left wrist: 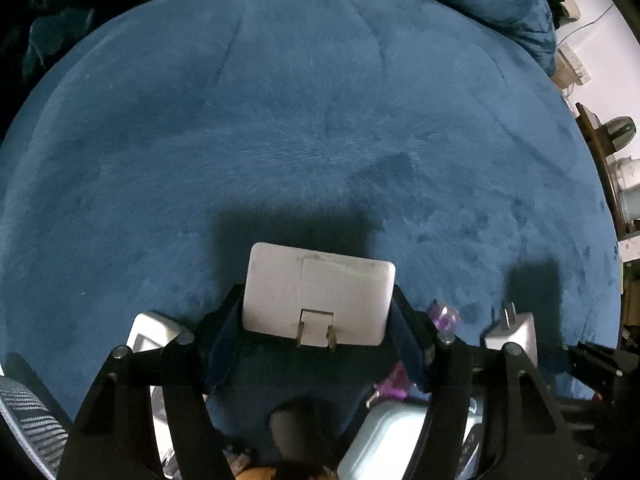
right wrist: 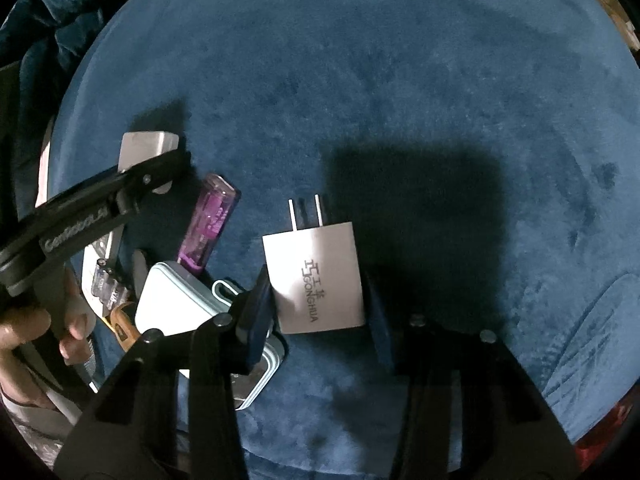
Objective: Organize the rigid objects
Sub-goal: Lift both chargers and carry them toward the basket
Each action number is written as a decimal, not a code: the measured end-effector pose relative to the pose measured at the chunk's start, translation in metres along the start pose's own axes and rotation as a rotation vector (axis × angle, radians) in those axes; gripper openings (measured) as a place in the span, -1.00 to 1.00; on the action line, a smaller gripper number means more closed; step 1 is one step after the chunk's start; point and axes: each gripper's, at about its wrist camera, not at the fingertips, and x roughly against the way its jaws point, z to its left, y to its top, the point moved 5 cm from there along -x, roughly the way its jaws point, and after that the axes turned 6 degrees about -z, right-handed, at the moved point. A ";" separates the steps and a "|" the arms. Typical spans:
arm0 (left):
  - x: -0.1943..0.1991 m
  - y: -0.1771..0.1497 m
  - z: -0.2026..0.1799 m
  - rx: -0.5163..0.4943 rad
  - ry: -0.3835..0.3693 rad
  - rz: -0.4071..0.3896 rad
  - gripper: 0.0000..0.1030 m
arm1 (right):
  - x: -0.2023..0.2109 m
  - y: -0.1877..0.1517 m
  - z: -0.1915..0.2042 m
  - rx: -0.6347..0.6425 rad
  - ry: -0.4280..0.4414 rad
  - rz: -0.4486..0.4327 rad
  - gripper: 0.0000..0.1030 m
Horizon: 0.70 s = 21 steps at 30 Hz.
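The left gripper [left wrist: 316,320] has its jaws closed on a white adapter [left wrist: 320,292], held above the blue blanket [left wrist: 280,120]. The right gripper's [right wrist: 320,312] jaws sit around a white charger [right wrist: 316,276], left one touching, right one seemingly just clear. Left of it lie a purple lighter [right wrist: 210,222] and a pale-blue box [right wrist: 180,304], contents unseen.

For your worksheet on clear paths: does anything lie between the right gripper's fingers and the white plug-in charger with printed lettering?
Nothing visible does. The white plug-in charger already sits between the right gripper's blue pads; the purple translucent lighter and pale blue case lie off to its left.
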 end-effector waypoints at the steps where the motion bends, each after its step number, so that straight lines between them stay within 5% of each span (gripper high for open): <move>1: 0.004 -0.002 -0.001 -0.003 0.001 -0.004 0.35 | 0.002 0.000 0.002 -0.002 0.004 -0.006 -0.17; 21: 0.090 -0.065 0.064 0.061 0.048 -0.041 0.35 | 0.035 -0.012 0.081 0.073 0.121 -0.061 -0.17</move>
